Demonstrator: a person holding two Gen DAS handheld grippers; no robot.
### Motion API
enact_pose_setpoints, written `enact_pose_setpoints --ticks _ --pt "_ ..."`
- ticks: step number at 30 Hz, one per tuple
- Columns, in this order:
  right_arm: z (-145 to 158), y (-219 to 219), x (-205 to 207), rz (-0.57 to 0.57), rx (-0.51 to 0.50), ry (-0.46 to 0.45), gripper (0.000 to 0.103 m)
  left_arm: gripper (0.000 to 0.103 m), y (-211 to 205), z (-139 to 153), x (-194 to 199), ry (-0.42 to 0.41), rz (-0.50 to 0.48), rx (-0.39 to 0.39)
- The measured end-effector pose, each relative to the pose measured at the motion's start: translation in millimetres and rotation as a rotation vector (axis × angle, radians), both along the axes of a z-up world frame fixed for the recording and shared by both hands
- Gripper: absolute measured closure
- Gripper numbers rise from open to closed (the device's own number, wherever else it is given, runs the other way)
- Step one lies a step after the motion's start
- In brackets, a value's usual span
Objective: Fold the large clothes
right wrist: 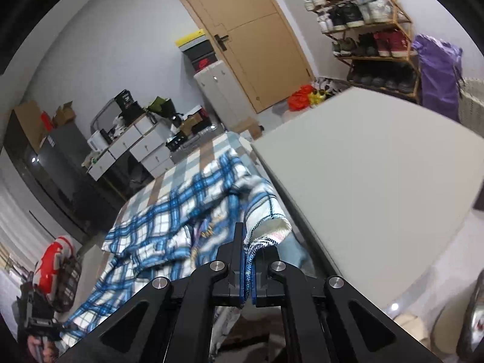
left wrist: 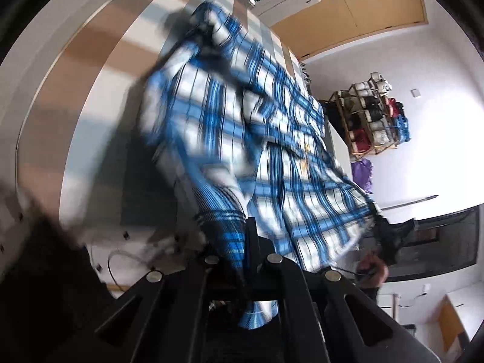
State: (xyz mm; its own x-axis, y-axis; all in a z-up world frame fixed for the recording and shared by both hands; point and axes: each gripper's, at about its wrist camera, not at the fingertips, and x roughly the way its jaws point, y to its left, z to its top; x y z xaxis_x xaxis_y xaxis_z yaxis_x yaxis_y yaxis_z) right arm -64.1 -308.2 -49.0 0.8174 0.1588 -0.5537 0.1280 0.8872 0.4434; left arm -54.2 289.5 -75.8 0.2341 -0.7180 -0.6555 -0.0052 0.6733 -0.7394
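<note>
A large blue, white and black plaid shirt (left wrist: pixel 242 127) hangs spread and lifted over a striped bed cover (left wrist: pixel 99 60); it is motion-blurred. My left gripper (left wrist: pixel 242 242) is shut on a bunched edge of the shirt. In the left wrist view the other gripper (left wrist: pixel 390 236) pinches the shirt's far corner at the right. In the right wrist view my right gripper (right wrist: pixel 249 260) is shut on a hem corner of the plaid shirt (right wrist: pixel 169 227), which trails down left to the other gripper (right wrist: pixel 42 323).
A grey-white padded board or mattress edge (right wrist: pixel 363 181) lies right of the shirt. A wooden door (right wrist: pixel 251 36), a shoe rack (right wrist: pixel 369 30), a purple bag (right wrist: pixel 438 72), white drawers with clutter (right wrist: pixel 136 142) and a dark cabinet (right wrist: pixel 45 169) ring the room.
</note>
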Motion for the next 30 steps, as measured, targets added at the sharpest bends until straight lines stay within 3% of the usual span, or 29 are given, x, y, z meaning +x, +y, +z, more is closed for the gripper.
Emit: enact_pose_setpoints --ticks 4,9,15,21,25,28,29,30 --pt "19 17 56 0.084 -0.035 0.037 0.101 0.103 -14 3 73 0.060 -0.029 -0.065" --pt "43 29 150 0.116 -0.092 0.111 0.101 0.103 -12 7 173 0.093 0.043 -0.047" --pt "24 15 268 0.100 -0.106 0.322 0.101 0.103 20 -11 278 0.178 0.178 -0.031" --pt "-33 7 351 0.065 -0.171 0.513 0.101 0.103 33 -33 304 0.220 0.263 -0.035" --pt "-58 9 384 0.081 -0.177 0.572 0.101 0.103 35 -42 302 0.255 0.292 -0.060" --pt "-70 2 396 0.079 -0.125 0.588 0.098 0.103 39 -48 307 0.291 0.310 -0.059" --pt "-70 -1 399 0.079 -0.108 0.587 0.089 0.103 47 -46 304 0.302 0.318 -0.070" --pt "-68 -6 400 0.074 -0.087 0.577 0.063 0.103 50 -49 303 0.323 0.319 -0.081"
